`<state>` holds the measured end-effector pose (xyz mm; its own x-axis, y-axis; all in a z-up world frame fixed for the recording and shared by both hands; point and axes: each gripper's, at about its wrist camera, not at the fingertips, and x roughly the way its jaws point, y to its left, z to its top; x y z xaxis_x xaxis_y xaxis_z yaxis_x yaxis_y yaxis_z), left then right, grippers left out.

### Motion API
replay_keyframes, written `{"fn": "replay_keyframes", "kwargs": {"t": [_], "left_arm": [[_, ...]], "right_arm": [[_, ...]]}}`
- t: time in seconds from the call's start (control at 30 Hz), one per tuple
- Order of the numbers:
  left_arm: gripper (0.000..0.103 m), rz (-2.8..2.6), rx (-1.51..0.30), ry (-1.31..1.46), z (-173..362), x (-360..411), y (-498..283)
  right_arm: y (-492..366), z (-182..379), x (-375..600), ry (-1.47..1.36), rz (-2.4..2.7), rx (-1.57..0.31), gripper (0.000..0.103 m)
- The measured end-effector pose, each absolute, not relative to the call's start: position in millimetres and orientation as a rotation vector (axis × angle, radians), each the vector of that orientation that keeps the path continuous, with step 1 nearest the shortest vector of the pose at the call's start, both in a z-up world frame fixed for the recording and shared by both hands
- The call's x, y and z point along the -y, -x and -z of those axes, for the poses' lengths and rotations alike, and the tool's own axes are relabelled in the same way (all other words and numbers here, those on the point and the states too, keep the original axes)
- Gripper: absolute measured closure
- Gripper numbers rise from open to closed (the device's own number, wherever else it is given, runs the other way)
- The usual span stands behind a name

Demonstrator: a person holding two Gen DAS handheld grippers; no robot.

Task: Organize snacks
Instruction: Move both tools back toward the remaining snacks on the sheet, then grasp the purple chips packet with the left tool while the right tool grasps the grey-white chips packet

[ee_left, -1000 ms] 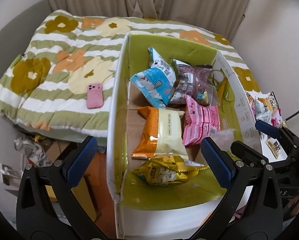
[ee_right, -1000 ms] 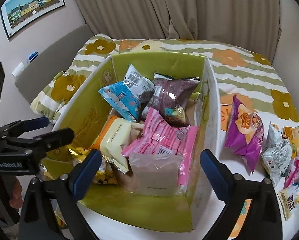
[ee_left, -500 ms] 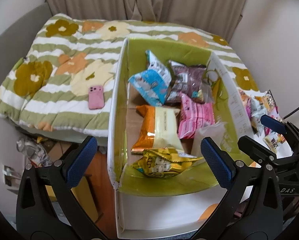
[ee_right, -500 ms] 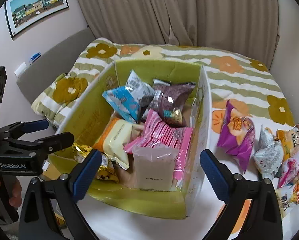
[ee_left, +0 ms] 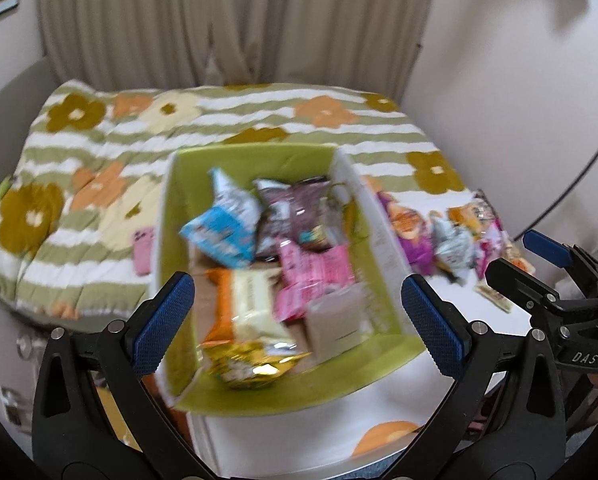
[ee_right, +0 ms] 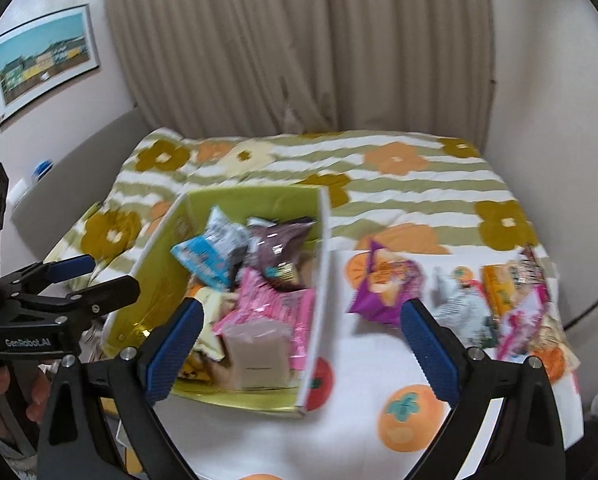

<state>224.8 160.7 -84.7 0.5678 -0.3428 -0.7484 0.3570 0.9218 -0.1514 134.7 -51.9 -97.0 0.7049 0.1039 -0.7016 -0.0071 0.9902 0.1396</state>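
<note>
A green-lined cardboard box (ee_left: 259,160) (ee_right: 159,248) stands on the bed and holds several snack packs: blue (ee_left: 219,236), brown (ee_left: 295,208), pink (ee_left: 315,276), orange-and-cream (ee_left: 247,308), yellow (ee_left: 251,364) and a beige pouch (ee_right: 259,356). Loose snacks lie right of the box: a purple bag (ee_right: 383,284), a silver one (ee_right: 459,308) and more (ee_right: 523,300). My left gripper (ee_left: 295,324) is open and empty, held back above the box's near end. My right gripper (ee_right: 299,352) is open and empty, above the box's near right wall.
The bed has a green striped flower quilt (ee_left: 99,152) and a white cloth with orange fruit prints (ee_right: 411,420). A pink phone (ee_left: 143,252) lies left of the box. Curtains (ee_right: 299,40) and a framed picture (ee_right: 39,60) are behind. Both views are blurred.
Both grippers have pulled back and up from the box, which now looks smaller and farther. Both stay open and empty. More of the loose snacks at the right shows.
</note>
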Motion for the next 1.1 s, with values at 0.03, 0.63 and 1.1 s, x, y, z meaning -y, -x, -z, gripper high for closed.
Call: {"fn": "replay_keyframes", "kwargs": {"t": [0.03, 0.63, 1.1], "left_arm": [[0.000, 0.428, -0.870, -0.023, 82, -153, -225], [0.001, 0.505, -0.944, -0.092, 106, 33, -276], [0.001, 0.362, -1.114, -0.244, 174, 114, -333]], "right_arm": [[-132, 95, 58, -0.134, -0.042, -0.783, 0.005], [-148, 119, 213, -0.233, 0.096, -0.845, 0.005], [-206, 206, 272, -0.396, -0.009, -1.065, 0.005]]}}
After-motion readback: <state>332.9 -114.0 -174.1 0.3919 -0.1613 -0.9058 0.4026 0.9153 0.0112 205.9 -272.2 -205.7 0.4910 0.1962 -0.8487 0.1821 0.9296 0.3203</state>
